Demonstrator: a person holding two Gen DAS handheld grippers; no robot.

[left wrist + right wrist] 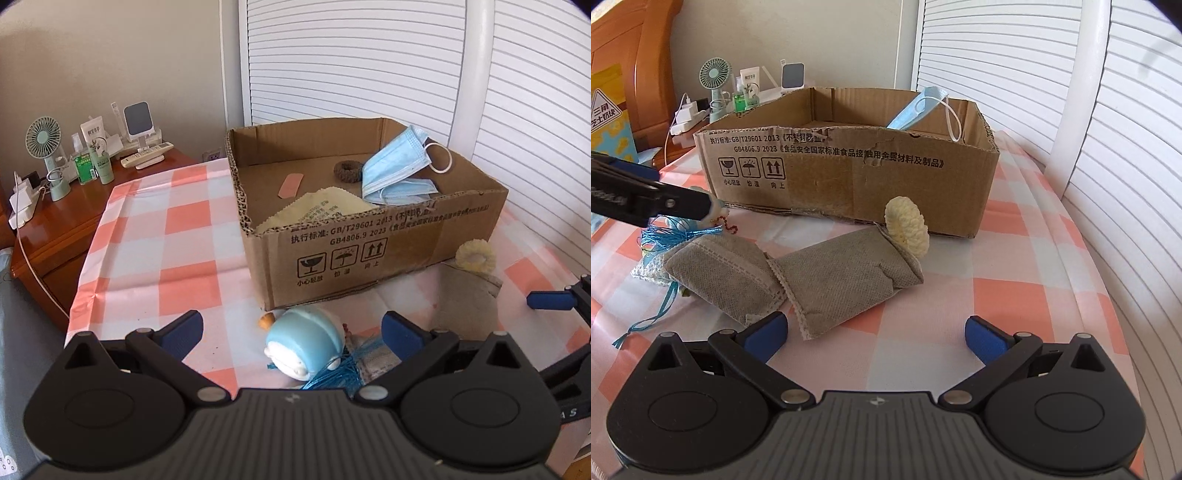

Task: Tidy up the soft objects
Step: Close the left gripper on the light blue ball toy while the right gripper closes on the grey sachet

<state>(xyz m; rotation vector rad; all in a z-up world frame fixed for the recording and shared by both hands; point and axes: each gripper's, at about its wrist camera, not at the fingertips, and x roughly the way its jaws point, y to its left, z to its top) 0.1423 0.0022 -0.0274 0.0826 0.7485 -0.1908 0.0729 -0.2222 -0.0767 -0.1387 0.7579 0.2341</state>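
Observation:
A cardboard box (373, 254) (849, 177) stands on the checked tablecloth and holds a blue face mask (397, 166) (918, 110), a brown hair tie (347, 171), a pink strip (290, 185) and a yellow cloth (317, 212). My left gripper (291, 332) is open just above a light blue and white soft toy (304, 341) beside blue string (340, 373). My right gripper (877, 334) is open in front of two joined grey fabric pouches (812, 277). A cream knitted scrunchie (908, 227) (475, 255) leans on the pouch by the box.
A wooden nightstand (70, 225) at the left carries a small fan (46, 147), bottles, remotes and a charger. White louvered doors (332, 62) stand behind the box. The left gripper's arm (646, 199) reaches in at the left of the right wrist view.

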